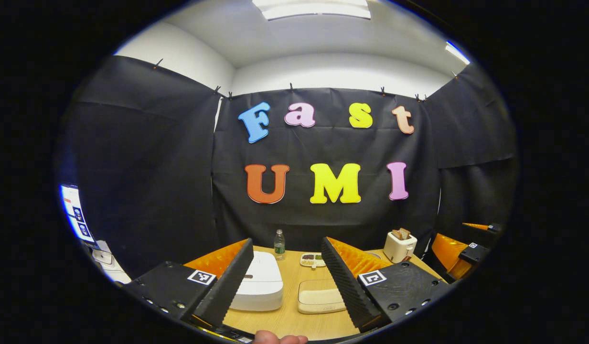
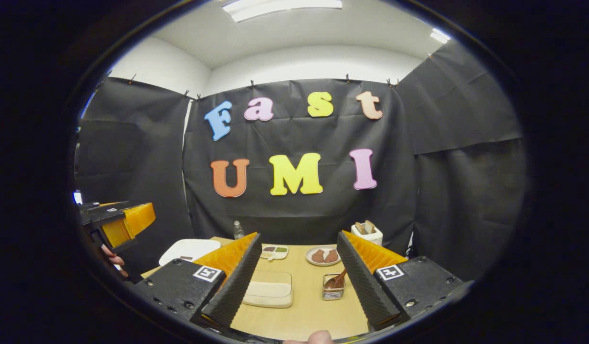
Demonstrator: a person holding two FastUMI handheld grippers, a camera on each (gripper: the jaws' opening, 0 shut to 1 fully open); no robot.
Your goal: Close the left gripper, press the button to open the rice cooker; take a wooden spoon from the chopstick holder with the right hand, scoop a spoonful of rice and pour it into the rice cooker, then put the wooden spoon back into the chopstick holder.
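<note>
The white rice cooker sits with its lid down at the table's left, just ahead of my left gripper, whose fingers stand wide open and hold nothing. The right gripper view shows the cooker at far left. A small wire chopstick holder with a wooden spoon leaning in it stands close in front of my right gripper, which is open and holds nothing. A flat beige lidded box lies between cooker and holder.
At the back of the wooden table stand a water bottle, a compartment dish, a plate of brown pieces and a white toaster. The other gripper and a hand hover left.
</note>
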